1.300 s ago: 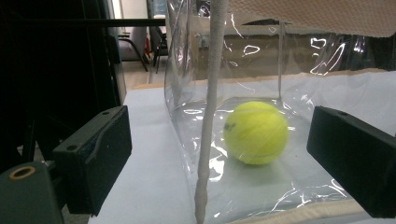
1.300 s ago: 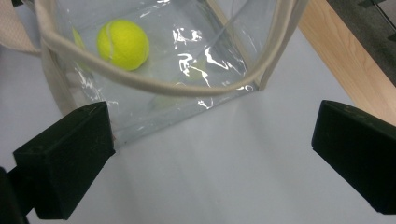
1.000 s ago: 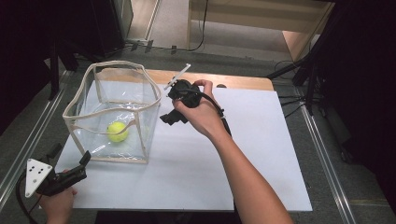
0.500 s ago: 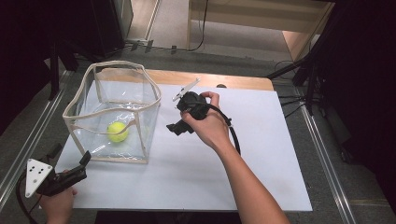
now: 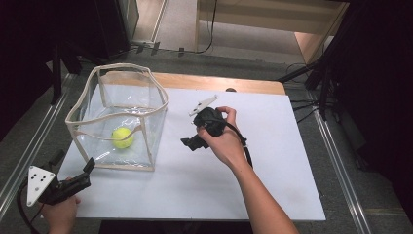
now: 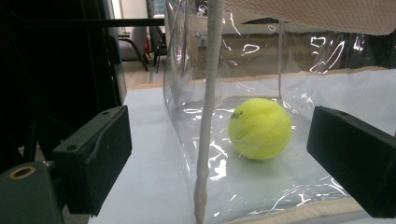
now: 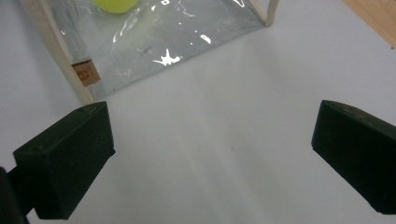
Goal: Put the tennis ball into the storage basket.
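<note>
White table surface fills the centre of the high view; clear plastic bag with cream trim stands upright at left of centre; tennis ball rests inside on the bag floor, black lettering on it too small to read; a small tan tag sits on the trim, marking illegible; right gripper, mid-frame, jaws wide apart, nothing between; left gripper, lower left, jaws apart, just beside the bag corner.
</note>
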